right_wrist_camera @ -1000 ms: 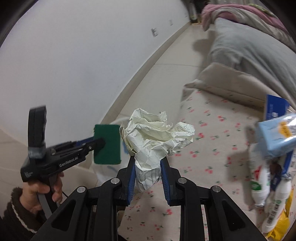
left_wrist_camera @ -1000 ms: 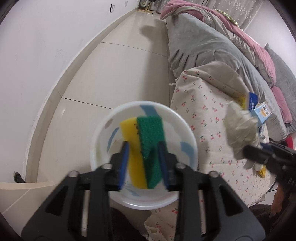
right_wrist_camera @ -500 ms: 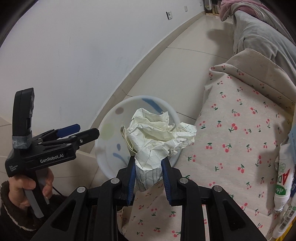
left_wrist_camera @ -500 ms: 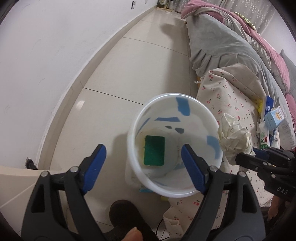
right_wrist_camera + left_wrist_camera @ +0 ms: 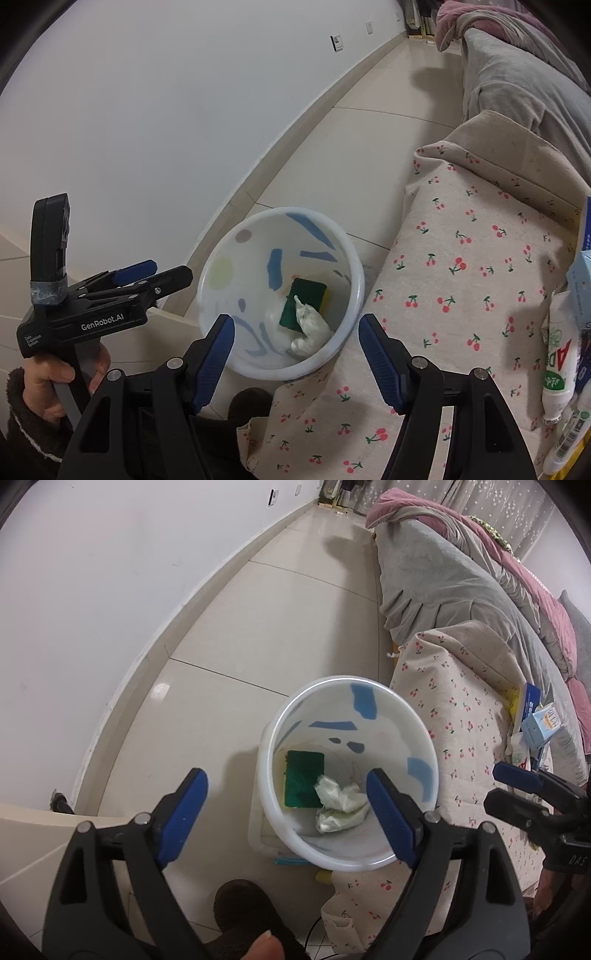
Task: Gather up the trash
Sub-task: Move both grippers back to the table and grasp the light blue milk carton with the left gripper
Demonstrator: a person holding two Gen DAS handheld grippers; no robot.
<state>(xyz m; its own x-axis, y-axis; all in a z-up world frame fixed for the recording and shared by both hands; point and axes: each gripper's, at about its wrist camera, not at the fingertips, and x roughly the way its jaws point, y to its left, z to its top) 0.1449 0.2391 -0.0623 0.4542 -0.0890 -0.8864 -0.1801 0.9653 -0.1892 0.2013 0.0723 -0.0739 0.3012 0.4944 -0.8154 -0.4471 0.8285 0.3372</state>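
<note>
Both drops look done: the right gripper point(image 5: 295, 354) has just opened its fingers, empty, over the bin point(image 5: 352, 269); best to lift clear without clipping the rim. The left gripper point(image 5: 286, 808), tilted steeply down, gapes empty too. Paper point(image 5: 338, 805) lies against the sponge point(image 5: 303, 782) inside; cartons point(image 5: 557, 354) wait on the bed.

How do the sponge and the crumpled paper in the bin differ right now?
The sponge is a flat green and yellow rectangle; the crumpled paper is an irregular whitish wad. The sponge lies underneath, and the paper partly overlaps one of its corners. Both rest at the bottom of the white bin, clear of either gripper.
</note>
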